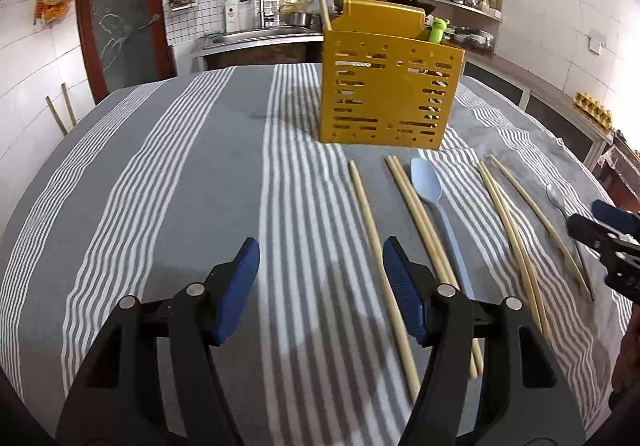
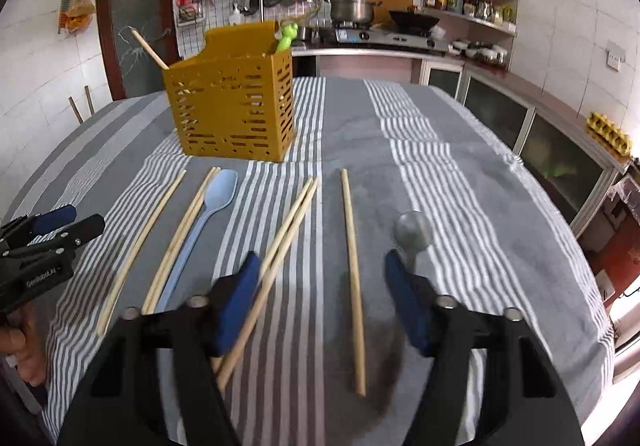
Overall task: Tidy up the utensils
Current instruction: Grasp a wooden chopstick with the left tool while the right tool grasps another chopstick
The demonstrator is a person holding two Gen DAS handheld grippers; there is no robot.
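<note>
A yellow slotted utensil holder point(image 1: 390, 86) point(image 2: 236, 102) stands upright on the striped cloth, with one chopstick point(image 2: 148, 48) and a green frog-topped piece point(image 2: 286, 36) inside. In front of it lie several wooden chopsticks, a pale blue spoon point(image 1: 432, 198) point(image 2: 208, 214) and a metal spoon point(image 1: 556, 194) point(image 2: 414, 232). My left gripper point(image 1: 320, 258) point(image 2: 86, 218) is open over bare cloth, left of a single chopstick point(image 1: 368, 230). My right gripper point(image 2: 322, 266) point(image 1: 588, 216) is open, with a single chopstick point(image 2: 352, 266) lying between its jaws, untouched. The metal spoon's bowl sits at the right finger's tip.
A grey and white striped cloth point(image 1: 200, 166) covers the table. Behind it are a sink point(image 1: 260, 34), a stove with a pot point(image 2: 352, 8) and wok, wall shelves and low cabinets point(image 2: 496, 110) to the right. A hand point(image 2: 24, 350) shows at the left edge.
</note>
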